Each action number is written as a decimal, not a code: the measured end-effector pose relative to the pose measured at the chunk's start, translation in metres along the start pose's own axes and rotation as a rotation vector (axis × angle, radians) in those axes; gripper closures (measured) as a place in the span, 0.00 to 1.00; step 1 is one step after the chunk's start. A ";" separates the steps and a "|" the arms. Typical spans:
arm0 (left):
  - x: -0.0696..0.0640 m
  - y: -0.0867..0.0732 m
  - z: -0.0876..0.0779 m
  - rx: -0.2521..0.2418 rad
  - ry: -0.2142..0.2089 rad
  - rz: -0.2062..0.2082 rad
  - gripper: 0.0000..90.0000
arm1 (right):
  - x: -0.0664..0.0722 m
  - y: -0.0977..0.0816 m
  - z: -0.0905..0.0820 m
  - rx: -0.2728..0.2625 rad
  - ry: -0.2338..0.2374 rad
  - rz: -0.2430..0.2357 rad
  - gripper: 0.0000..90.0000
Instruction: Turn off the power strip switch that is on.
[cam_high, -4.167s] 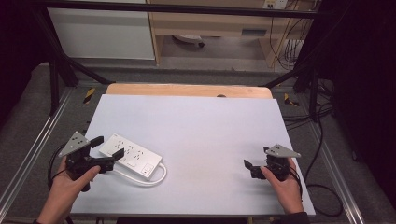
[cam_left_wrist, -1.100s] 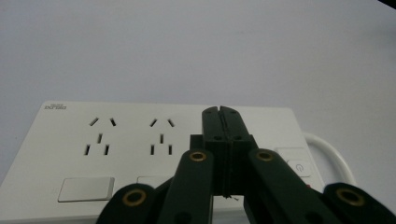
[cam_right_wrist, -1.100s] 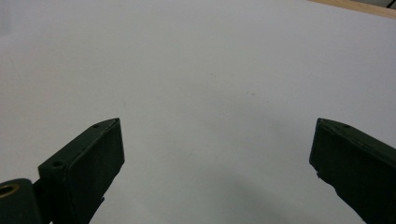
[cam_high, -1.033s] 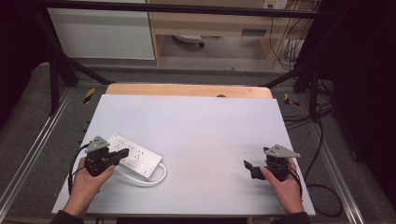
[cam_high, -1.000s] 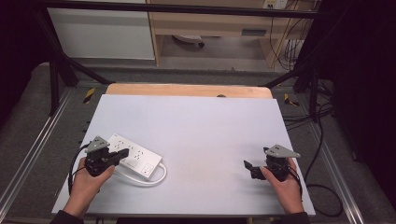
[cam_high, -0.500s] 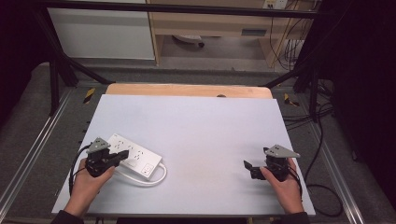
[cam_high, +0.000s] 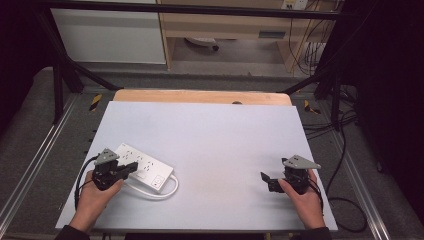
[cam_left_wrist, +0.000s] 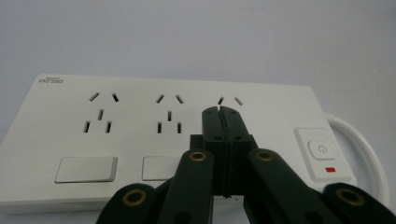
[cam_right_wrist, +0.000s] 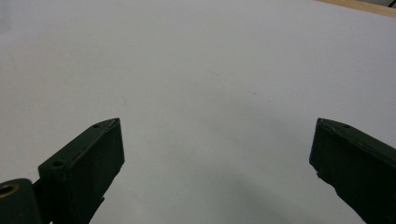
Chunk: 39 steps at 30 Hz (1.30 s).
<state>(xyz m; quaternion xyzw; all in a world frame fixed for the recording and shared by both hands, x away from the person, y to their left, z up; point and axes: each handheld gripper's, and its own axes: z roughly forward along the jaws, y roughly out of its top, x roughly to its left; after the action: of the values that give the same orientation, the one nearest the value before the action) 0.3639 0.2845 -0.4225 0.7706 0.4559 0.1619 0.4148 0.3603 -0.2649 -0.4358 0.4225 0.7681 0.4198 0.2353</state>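
Faintly, tiny unreadable logo on power strip, left tongs closed.

1. left gripper: black body with a grey three-cornered plate on top and a black cable trailing from it toward the person.
2. left gripper's linkage, in the left gripper view: black bars with brass-coloured ringed pivots, and small dark screws set in the two flat rectangular jaw blocks.
3. right gripper: black, with the same grey three-cornered plate above the hand.
4. right gripper's own view: two thick, matte black jaw blocks with bevelled tips, a small hole in the left one, and a brass-ringed pivot at the lower left corner.
5. dark sleeves at both wrists.
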 end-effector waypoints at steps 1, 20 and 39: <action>0.000 0.000 0.000 0.000 0.000 0.000 1.00 | 0.000 0.000 0.000 0.001 0.000 0.001 0.04; -0.003 -0.005 0.004 0.030 -0.004 0.019 1.00 | 0.000 0.000 0.000 0.000 0.000 -0.003 0.04; -0.004 -0.006 0.006 0.045 0.001 0.028 1.00 | 0.001 0.000 0.000 0.001 -0.003 -0.005 0.04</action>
<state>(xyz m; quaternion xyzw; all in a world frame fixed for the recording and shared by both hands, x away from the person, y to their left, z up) 0.3620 0.2801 -0.4304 0.7859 0.4489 0.1577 0.3949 0.3604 -0.2640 -0.4359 0.4214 0.7689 0.4183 0.2372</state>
